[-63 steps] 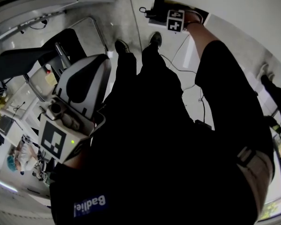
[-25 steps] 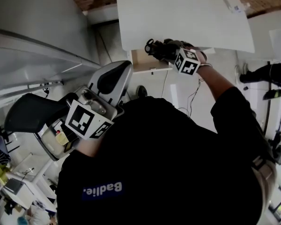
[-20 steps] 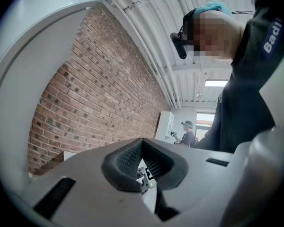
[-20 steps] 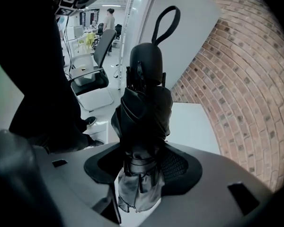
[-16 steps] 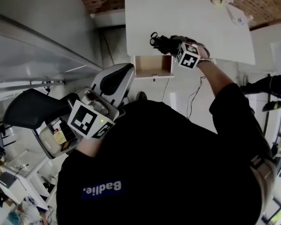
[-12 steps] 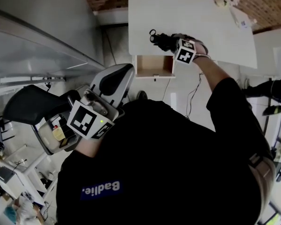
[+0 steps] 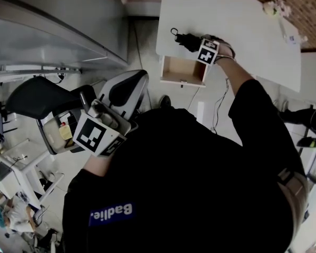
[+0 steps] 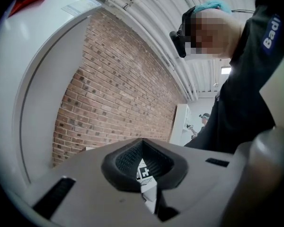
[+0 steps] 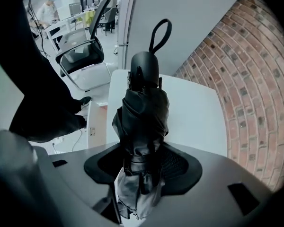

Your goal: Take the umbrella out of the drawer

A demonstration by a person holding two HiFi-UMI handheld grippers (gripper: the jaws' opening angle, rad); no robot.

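A folded black umbrella [image 9: 144, 108] with a wrist loop [image 9: 160, 34] sticks out from my right gripper [image 9: 142, 169], which is shut on its lower end. In the head view the right gripper [image 7: 197, 44] holds the umbrella [image 7: 185, 38] above the near edge of the white table [image 7: 237, 15]. Just below it the wooden drawer [image 7: 181, 70] stands pulled out, and its inside shows nothing. My left gripper [image 7: 121, 96] hangs at my left side, away from the drawer. In its own view the left gripper [image 8: 144, 174] has its jaws together with nothing held.
A black office chair [image 7: 37, 96] and a chair-like frame with small items [image 7: 58, 133] stand at the left. A grey partition [image 7: 52, 15] runs along the upper left. Small objects [image 7: 276, 7] sit at the table's far end by the brick wall [image 7: 310, 4]. A cable [image 7: 221, 104] trails on the floor.
The right gripper has risen from low at the drawer to above the table's edge, carrying the umbrella. The drawer has come into sight, open. The left gripper stayed at my side.
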